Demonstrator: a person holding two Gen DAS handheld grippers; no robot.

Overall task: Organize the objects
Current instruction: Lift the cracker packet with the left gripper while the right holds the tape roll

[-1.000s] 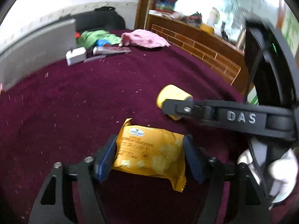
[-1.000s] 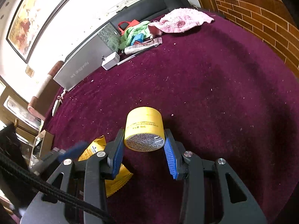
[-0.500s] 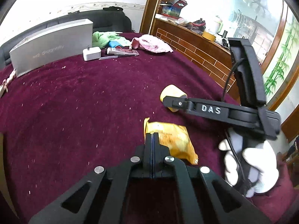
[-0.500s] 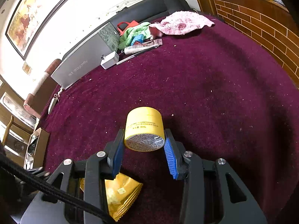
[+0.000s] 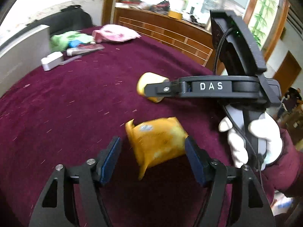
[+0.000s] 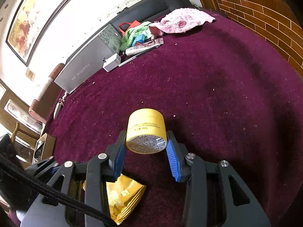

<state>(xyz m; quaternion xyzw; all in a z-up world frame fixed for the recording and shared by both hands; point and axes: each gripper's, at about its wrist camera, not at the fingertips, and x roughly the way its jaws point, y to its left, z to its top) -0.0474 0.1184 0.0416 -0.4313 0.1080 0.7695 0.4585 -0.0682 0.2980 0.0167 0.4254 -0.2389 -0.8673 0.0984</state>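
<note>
Maroon velvety cloth (image 6: pixel 217 79) covers the bench, flecked with pale crumbs. Left claw (image 5: pixel 151 157) hangs over a yellow cracker packet (image 5: pixel 157 145) that lies on the cloth; its jaws are opening, the packet sits between the blue pads (image 5: pixel 108 158), close to the right-hand pad, though blur hides whether it touches. Right claw (image 6: pixel 145 151) is closed on a yellow round jar (image 6: pixel 145 130), its blue pads pressing both sides of the jar, whose printed base faces the camera. In the left wrist view that claw reaches in from the right, held by a hand in a white glove (image 5: pixel 253 140) with a maroon sleeve, and the jar (image 5: pixel 149 87) shows at its tip, just beyond the packet. From the right wrist view the packet (image 6: pixel 123 196) lies low and left, partly behind the claw's frame. At the far edge sit a silver box (image 6: pixel 89 60), a white charger (image 6: pixel 111 62), a tube (image 6: pixel 140 49), a green cloth (image 6: pixel 134 32) and a pink towel (image 6: pixel 181 19).
</note>
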